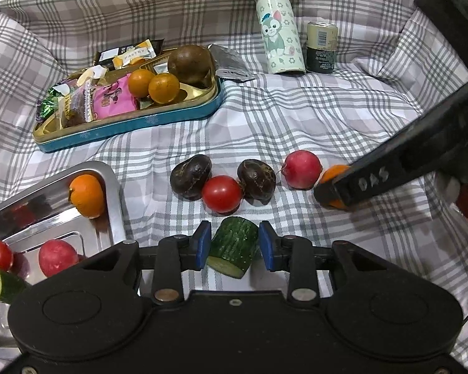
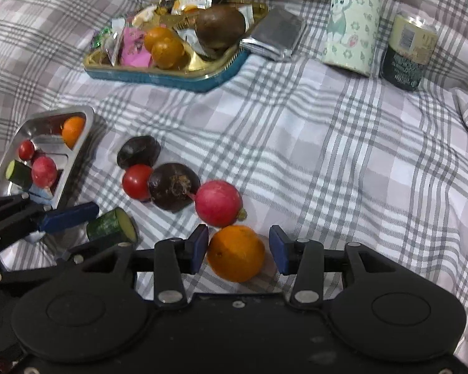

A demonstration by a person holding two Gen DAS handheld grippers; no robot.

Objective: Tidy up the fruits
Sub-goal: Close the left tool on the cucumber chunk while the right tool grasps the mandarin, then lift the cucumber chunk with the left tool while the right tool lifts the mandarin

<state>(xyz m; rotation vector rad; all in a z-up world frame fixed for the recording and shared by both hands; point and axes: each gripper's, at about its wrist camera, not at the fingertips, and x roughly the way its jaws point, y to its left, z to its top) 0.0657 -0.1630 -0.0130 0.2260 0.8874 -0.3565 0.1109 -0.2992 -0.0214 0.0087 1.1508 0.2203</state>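
The left gripper (image 1: 234,244) stood open astride a cucumber chunk (image 1: 233,250); the right gripper (image 2: 238,249), also open, bracketed an orange (image 2: 236,253), its left pad touching. Closing off-centre could likely roll the orange into the radish (image 2: 218,203) ahead.

You had a row on the cloth (image 1: 296,118): chestnut (image 1: 191,177), tomato (image 1: 222,194), chestnut (image 1: 256,180), radish (image 1: 302,169), orange (image 2: 236,253) rightmost. A cucumber piece (image 1: 234,246) lay before the tomato. The tray (image 1: 115,199) sat left, the tin (image 1: 134,124) behind it, the bottle (image 1: 279,31) and can (image 1: 321,46) far back.
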